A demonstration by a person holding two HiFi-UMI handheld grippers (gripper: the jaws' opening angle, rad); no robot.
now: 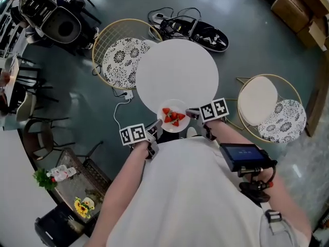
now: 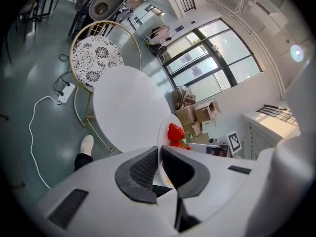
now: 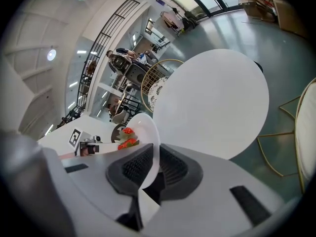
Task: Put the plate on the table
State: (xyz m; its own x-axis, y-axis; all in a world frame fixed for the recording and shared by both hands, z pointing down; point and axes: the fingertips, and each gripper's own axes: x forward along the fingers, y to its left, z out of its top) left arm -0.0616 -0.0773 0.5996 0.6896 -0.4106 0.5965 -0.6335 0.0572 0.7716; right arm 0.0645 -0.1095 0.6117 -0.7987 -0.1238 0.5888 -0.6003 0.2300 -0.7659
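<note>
The plate (image 1: 174, 116) is held between both tongs at the near rim of the round white bench (image 1: 177, 71), close in front of the person's body. The left tongs (image 1: 156, 124) are pinched on its left rim and the right tongs (image 1: 192, 113) on its right rim, so the line of the grip runs across the plate from side to side. Neither is nearer than the other. The plate is round, so no long axis has to be turned.

In the left gripper view the thin white rim (image 2: 162, 132) is seen edge-on, clamped between the dark pads of the left tongs (image 2: 159, 156). In the right gripper view the same is shown for the right tongs (image 3: 156, 158) on the opposite rim (image 3: 146, 132). A few strawberries (image 1: 174, 117) are carried on the plate.

The bare top of the bench lies straight ahead of both tongs, away from the body. In the head view the plate overlaps the near edge, but whether it rests on the top or hangs just above cannot be told. A short forward and downward carry is judged to be what the next move calls for, with the plate kept level so that the fruit is not rolled off.

The bench top is plain, flat and unoccupied apart from the plate. It is flanked by two wire-framed chairs, one at the left (image 1: 121, 60) and one at the right (image 1: 267, 107). A grey-green floor (image 1: 247, 45), cables and cardboard boxes (image 1: 303, 9) are seen beyond.
</note>
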